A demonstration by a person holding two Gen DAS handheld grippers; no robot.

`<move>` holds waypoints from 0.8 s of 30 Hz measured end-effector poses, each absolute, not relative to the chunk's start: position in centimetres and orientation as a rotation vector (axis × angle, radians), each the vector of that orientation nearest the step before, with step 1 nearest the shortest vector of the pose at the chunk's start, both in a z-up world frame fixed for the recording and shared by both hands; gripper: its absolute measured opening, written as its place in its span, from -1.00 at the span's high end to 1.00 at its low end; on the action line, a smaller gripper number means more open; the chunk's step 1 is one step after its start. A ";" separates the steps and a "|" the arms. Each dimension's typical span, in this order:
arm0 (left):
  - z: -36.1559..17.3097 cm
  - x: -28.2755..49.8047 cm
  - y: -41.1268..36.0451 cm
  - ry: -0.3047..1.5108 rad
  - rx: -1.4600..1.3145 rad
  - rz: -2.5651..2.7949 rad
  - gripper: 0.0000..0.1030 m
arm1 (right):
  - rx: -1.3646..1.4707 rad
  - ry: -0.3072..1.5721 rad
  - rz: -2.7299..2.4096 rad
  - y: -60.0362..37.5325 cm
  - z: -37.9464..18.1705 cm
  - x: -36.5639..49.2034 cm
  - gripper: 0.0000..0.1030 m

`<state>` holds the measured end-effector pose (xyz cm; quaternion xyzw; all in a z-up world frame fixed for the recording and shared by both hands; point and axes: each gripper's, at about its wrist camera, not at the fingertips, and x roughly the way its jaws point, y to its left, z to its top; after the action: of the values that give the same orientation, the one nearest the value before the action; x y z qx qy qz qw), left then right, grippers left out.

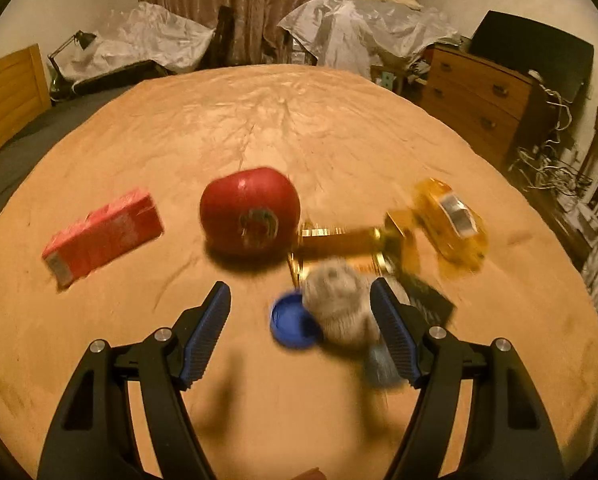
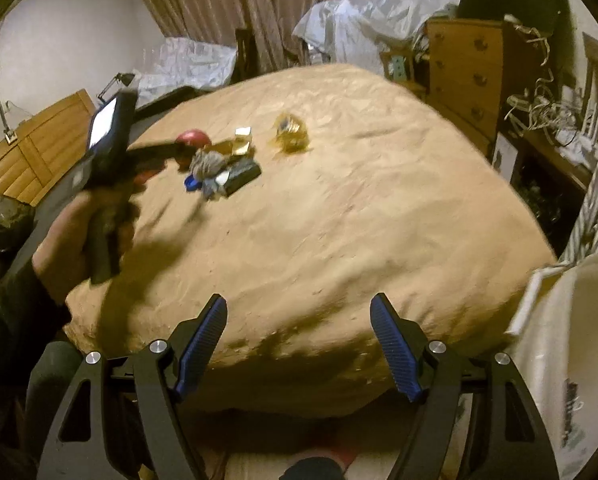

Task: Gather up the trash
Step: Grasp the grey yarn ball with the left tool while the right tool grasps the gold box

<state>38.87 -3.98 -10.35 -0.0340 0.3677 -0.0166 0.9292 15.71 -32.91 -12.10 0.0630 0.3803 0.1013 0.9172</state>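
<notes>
Tan cloth covers the bed (image 1: pixel 259 120), where the trash lies uncollected: a red carton (image 1: pixel 103 236), blue bottle cap (image 1: pixel 293 322), grey crumpled wad (image 1: pixel 339 300) and amber plastic wrapper (image 1: pixel 451 224). Left tool (image 1: pixel 301 322) and right tool (image 2: pixel 299 344) both gape, empty.

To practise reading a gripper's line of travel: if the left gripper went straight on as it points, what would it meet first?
Probably the grey fluffy ball or the blue lid beside it, both between the left gripper's open fingers; blur hides the depth.
</notes>
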 end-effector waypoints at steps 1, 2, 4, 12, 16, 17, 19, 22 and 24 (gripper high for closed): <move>-10.7 39.5 -4.1 0.765 -0.062 -0.032 -0.34 | 0.129 0.799 0.215 -32.2 -12.7 16.2 -0.46; -11.3 40.2 -4.2 0.784 -0.050 -0.028 -0.34 | 0.128 0.808 0.218 -32.1 -13.2 16.6 -0.46; -12.4 40.7 -3.9 0.823 -0.029 -0.001 -0.38 | 0.127 0.830 0.228 -31.8 -14.1 17.4 -0.46; -13.9 36.3 3.3 0.875 -0.069 0.050 -0.58 | 0.102 0.826 0.283 -30.8 -14.4 20.3 -0.52; -14.6 33.8 7.0 0.925 -0.113 0.053 -0.56 | 0.040 0.812 0.362 -28.4 -13.7 22.8 -0.52; -14.5 33.2 7.3 0.923 -0.114 0.045 -0.56 | 0.028 0.808 0.379 -27.9 -13.6 23.3 -0.52; -14.2 31.9 7.5 0.910 -0.103 0.015 -0.56 | 0.010 0.808 0.406 -26.6 -13.6 24.6 -0.52; -13.7 30.5 7.6 0.892 -0.114 -0.073 -0.56 | 0.035 0.816 0.430 -25.5 -13.7 26.2 -0.52; -13.4 30.3 8.0 0.886 -0.136 -0.115 -0.56 | 0.062 0.821 0.449 -24.8 -13.9 26.7 -0.52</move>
<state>30.31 7.99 -13.44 -0.0655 0.4280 -0.0556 0.8997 26.71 -24.79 -13.90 0.0298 0.3955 0.2162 0.8922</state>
